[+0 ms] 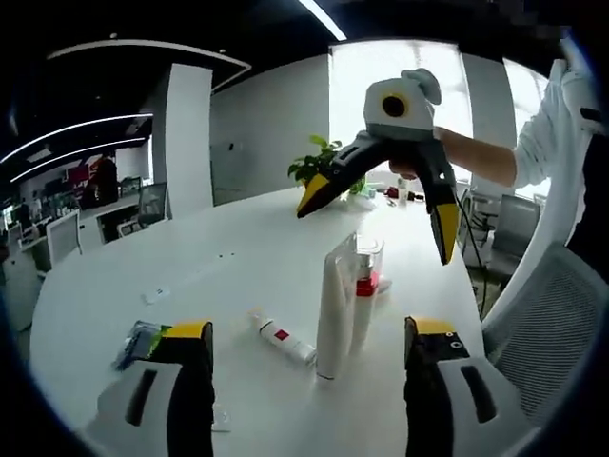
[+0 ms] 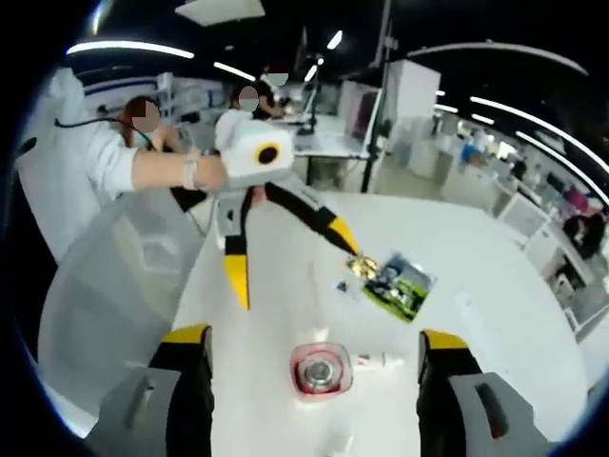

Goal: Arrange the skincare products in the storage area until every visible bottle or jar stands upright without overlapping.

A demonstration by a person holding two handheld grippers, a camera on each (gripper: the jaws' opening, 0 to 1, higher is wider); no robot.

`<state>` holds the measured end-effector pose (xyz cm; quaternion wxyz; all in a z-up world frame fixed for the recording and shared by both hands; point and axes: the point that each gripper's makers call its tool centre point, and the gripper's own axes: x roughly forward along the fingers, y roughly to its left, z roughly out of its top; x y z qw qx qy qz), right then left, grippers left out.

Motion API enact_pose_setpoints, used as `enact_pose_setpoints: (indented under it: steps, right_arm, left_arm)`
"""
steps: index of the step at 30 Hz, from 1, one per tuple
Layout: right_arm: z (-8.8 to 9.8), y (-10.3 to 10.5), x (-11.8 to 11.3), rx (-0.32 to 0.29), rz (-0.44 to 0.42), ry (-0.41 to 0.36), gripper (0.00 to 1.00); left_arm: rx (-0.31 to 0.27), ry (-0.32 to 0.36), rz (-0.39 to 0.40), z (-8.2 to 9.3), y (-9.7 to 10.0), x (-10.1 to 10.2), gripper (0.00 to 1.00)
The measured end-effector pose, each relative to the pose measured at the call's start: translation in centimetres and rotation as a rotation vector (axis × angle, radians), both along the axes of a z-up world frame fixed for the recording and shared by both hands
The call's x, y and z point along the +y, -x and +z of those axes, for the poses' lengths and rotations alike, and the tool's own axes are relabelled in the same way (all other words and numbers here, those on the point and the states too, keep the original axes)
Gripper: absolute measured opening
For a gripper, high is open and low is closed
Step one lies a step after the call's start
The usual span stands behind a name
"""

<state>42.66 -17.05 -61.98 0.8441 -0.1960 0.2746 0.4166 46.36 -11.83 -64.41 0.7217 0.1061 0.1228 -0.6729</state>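
Our left claw (image 1: 309, 347) gapes empty; we close it gently on the white tube (image 1: 335, 305), right claw (image 2: 314, 352) released.

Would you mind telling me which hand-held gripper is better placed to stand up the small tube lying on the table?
Probably the left hand-held gripper: the lying tube sits between its open jaws, while the right hand-held gripper hangs above the upright bottles.

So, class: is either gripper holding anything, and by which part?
Nothing is held. The left gripper and right gripper are both open, above the table.
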Motion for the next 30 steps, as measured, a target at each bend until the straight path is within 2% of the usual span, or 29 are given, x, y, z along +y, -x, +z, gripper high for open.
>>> enact_pose_setpoints:
  steps: [6, 8, 10, 19, 30]
  right_arm:
    - [-0.1, 0.5, -0.7, -0.013, -0.052, -0.008, 0.93]
    - [-0.1, 0.8, -0.9, -0.021, -0.069, -0.015, 0.99]
    - [-0.4, 1.2, -1.1, -0.027, -0.083, -0.004, 0.99]
    - [-0.9, 2.8, -1.8, -0.016, -0.131, -0.020, 0.99]
    - [-1.4, 4.4, -3.3, -0.013, -0.193, -0.018, 0.99]
  left_arm:
    - [-0.009, -0.023, 0.041, 0.2, -0.8, 0.7, 0.85]
    - [0.000, -0.038, 0.049, 0.0, -0.8, 0.9, 0.88]
    - [0.002, -0.038, 0.051, 0.2, -0.5, 0.8, 0.91]
    - [-0.003, -0.049, 0.046, 0.6, 0.7, 0.8, 0.94]
    - [0.000, -0.058, 0.056, 0.5, 1.2, 1.4, 0.99]
